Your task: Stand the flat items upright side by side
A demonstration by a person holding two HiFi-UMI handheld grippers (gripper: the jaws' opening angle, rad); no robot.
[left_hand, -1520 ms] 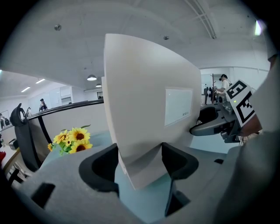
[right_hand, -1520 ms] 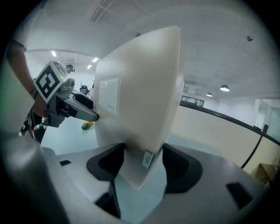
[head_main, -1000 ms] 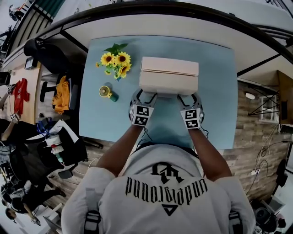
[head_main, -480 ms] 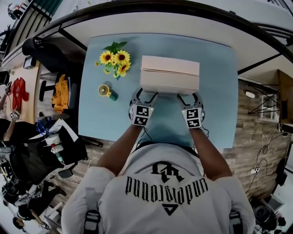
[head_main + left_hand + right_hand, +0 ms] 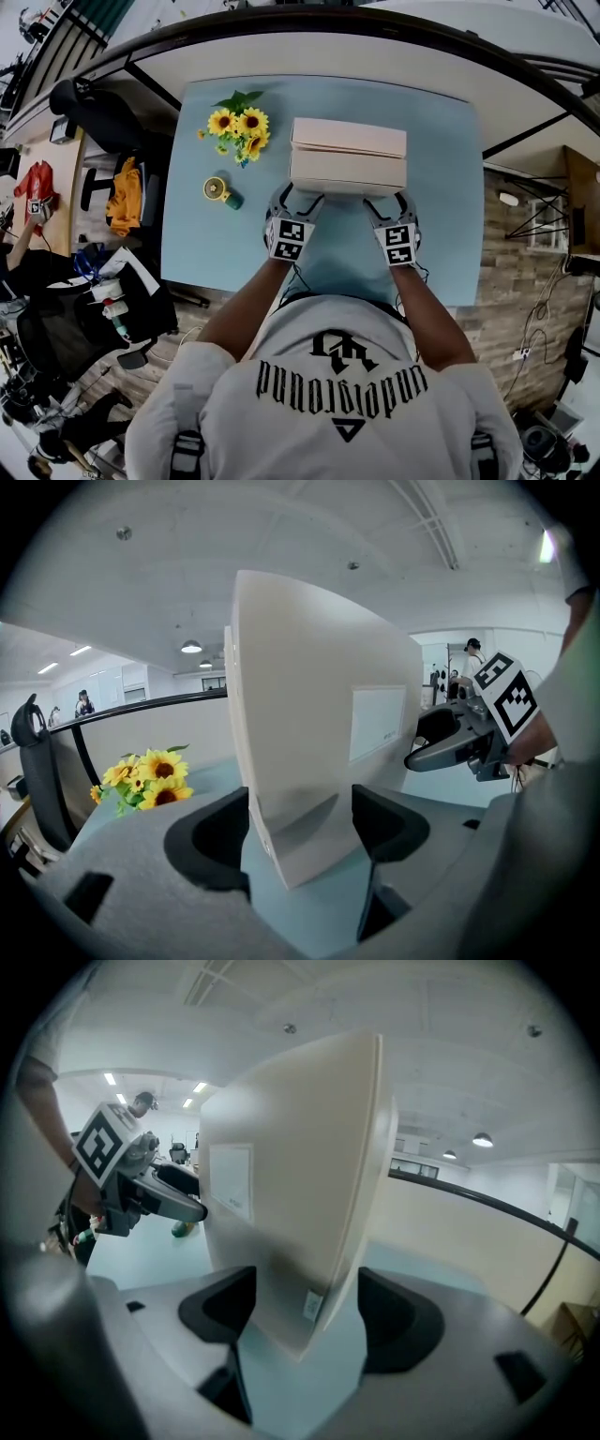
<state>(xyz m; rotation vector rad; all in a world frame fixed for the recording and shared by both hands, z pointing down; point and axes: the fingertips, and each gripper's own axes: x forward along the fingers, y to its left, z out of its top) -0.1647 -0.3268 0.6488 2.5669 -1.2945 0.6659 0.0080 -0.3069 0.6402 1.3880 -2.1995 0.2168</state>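
1. The jaws of both grippers have just been opening. The left gripper point(image 5: 297, 197) sits at the near left corner of the flat boxes point(image 5: 347, 173). The right gripper point(image 5: 387, 199) sits at the near right corner.
2. The left gripper's jaws are wide apart. The corner of the boxes is between them, but the pads point(image 5: 217, 841) do not squeeze it. There is a clear gap on the right side, and the left pad is very close to the box wall. This gripper holds nothing.
3. The right gripper's jaws are wide apart too. The other corner is between them, with a gap on each side. It holds nothing either.
4. The boxes stand upright in the middle of the light blue table point(image 5: 234, 244). Their long side runs from left to right. They are in the same spot as a moment ago and have not tipped. A line runs along the top, so it looks like two boxes pressed side by side, but I cannot be sure.
5. Both hands are in the same place as before. Only the jaws have changed.
6. I think this is the letting-go step. The boxes stand on their own, so the job looks almost done.
7. The next move is likely to pull both grippers straight back to the near side. The left pad is so close that it could drag the corner and tip the boxes.
8. The sunflowers point(image 5: 239, 127) and a small yellow cup point(image 5: 217, 188) are off to the left, well apart from the boxes.
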